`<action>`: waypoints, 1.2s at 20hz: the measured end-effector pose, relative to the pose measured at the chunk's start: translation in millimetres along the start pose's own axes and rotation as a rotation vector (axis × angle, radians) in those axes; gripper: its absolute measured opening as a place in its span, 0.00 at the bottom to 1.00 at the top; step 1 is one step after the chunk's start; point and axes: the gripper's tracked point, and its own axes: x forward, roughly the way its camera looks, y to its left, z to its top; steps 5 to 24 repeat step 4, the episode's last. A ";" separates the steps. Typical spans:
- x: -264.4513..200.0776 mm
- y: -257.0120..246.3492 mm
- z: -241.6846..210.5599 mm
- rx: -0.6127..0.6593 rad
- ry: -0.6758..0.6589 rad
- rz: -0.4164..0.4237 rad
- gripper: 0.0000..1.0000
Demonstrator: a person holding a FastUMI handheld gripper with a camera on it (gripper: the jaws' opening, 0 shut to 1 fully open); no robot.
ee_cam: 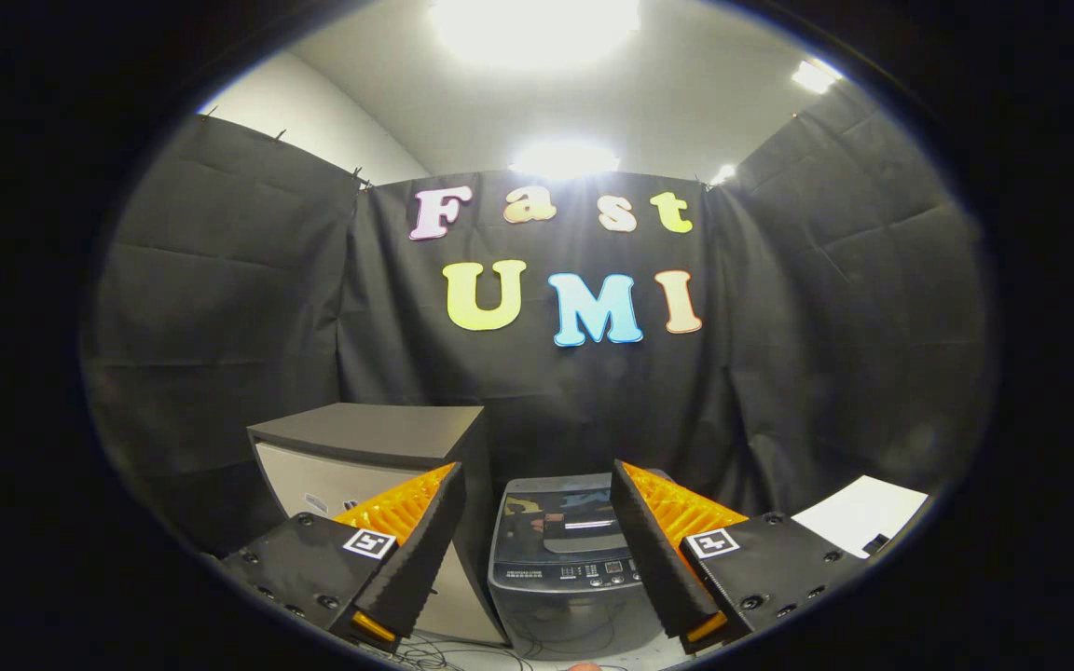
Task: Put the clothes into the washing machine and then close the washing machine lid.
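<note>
A small grey top-loading washing machine stands on the floor below and ahead, seen between my two fingers. Its glossy dark lid lies flat and closed, with a button panel along its near edge. My gripper hangs well above the machine, open, with nothing between its fingers.
A grey cabinet with a dark top stands right beside the washing machine, behind my left finger. A white sheet lies beyond my right finger. Thin cables run on the floor in front of the machine. Black cloth walls close in the booth.
</note>
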 end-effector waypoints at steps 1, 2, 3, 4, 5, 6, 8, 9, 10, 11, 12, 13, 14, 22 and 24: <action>-2.4 -1.4 -1.2 0.000 0.001 -0.001 0.97; -4.2 -2.5 -0.9 0.000 0.003 -0.001 0.97; -6.2 -1.7 0.0 0.005 0.002 0.001 0.97; -9.2 -1.7 2.3 0.009 -0.001 0.003 0.97; -9.2 -1.7 2.3 0.009 -0.001 0.003 0.97; -9.2 -1.7 2.3 0.009 -0.001 0.003 0.97; -9.2 -1.7 2.3 0.009 -0.001 0.003 0.97; -9.2 -1.7 2.3 0.009 -0.001 0.003 0.97; -9.2 -1.7 2.3 0.009 -0.001 0.003 0.97; -9.2 -1.7 2.3 0.009 -0.001 0.003 0.97; -9.2 -1.7 2.3 0.009 -0.001 0.003 0.97; -9.2 -1.7 2.3 0.009 -0.001 0.003 0.97; -9.2 -1.7 2.3 0.009 -0.001 0.003 0.97; -9.2 -1.7 2.3 0.009 -0.001 0.003 0.97; -9.2 -1.7 2.3 0.009 -0.001 0.003 0.97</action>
